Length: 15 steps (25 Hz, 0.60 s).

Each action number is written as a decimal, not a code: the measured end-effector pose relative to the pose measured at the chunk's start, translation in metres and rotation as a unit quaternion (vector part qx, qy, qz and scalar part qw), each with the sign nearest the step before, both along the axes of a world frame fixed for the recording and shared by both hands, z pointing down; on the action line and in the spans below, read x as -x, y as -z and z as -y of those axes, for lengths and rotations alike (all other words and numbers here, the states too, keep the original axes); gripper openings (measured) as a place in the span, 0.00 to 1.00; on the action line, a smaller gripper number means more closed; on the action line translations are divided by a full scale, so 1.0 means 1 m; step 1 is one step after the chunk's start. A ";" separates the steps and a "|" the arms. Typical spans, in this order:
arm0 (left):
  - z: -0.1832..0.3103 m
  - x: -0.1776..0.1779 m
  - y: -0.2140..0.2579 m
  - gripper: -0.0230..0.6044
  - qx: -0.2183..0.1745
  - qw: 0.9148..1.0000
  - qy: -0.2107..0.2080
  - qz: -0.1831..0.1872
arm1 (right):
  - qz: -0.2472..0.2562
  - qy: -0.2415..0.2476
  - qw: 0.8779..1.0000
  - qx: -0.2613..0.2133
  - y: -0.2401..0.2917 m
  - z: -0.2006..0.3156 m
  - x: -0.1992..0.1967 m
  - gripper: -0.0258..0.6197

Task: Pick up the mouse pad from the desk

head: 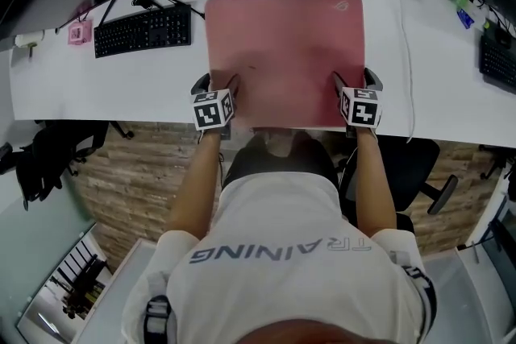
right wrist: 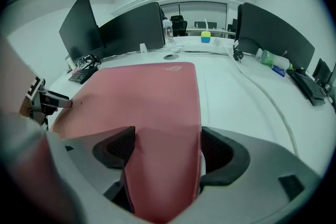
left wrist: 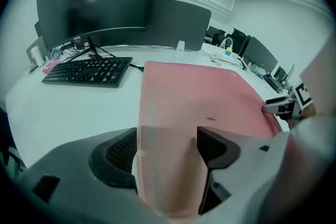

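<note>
1. Pink mouse pad [head: 284, 52] lies flat at 12 o'clock on the white desk [head: 97, 84].
2. Left gripper [head: 218, 86] at its 7 o'clock corner, right gripper [head: 355, 84] at 5 o'clock: jaws wide apart, pad edge between, nothing clamped.
3. Next, probably: close both, lift evenly.
4. Keyboard [head: 143, 30] at 10 o'clock; office desks beyond.

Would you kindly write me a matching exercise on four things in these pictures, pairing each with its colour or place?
Things:
1. mouse pad
2. keyboard
3. left gripper
4. right gripper

Descriptions:
A. black, left of the mouse pad
B. pink
C. jaws open at the mouse pad's near right corner
D. jaws open at the mouse pad's near left corner

Pairs: 1-B, 2-A, 3-D, 4-C
</note>
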<state>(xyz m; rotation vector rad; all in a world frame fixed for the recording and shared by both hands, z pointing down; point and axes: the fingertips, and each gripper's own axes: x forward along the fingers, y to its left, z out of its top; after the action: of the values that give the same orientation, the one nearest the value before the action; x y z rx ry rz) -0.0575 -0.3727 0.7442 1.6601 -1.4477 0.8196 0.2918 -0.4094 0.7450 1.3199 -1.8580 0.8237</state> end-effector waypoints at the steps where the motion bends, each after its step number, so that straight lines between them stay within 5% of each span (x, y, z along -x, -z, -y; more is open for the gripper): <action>1: 0.000 0.003 -0.003 0.59 0.002 1.000 0.002 0.001 | -0.001 -0.002 1.000 -0.001 0.000 0.000 0.001 0.64; 9: -0.001 0.004 -0.005 0.61 -0.004 1.000 0.008 0.013 | -0.007 -0.016 1.000 0.004 0.000 -0.001 0.002 0.64; 15: -0.003 0.002 -0.003 0.58 0.005 1.000 0.018 0.014 | -0.005 -0.034 0.999 -0.001 0.002 -0.005 0.008 0.53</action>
<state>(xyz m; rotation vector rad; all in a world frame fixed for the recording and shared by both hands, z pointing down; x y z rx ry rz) -0.0594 -0.3694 0.7477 1.6176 -1.4867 0.8319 0.2836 -0.4041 0.7435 1.3923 -1.8160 0.8490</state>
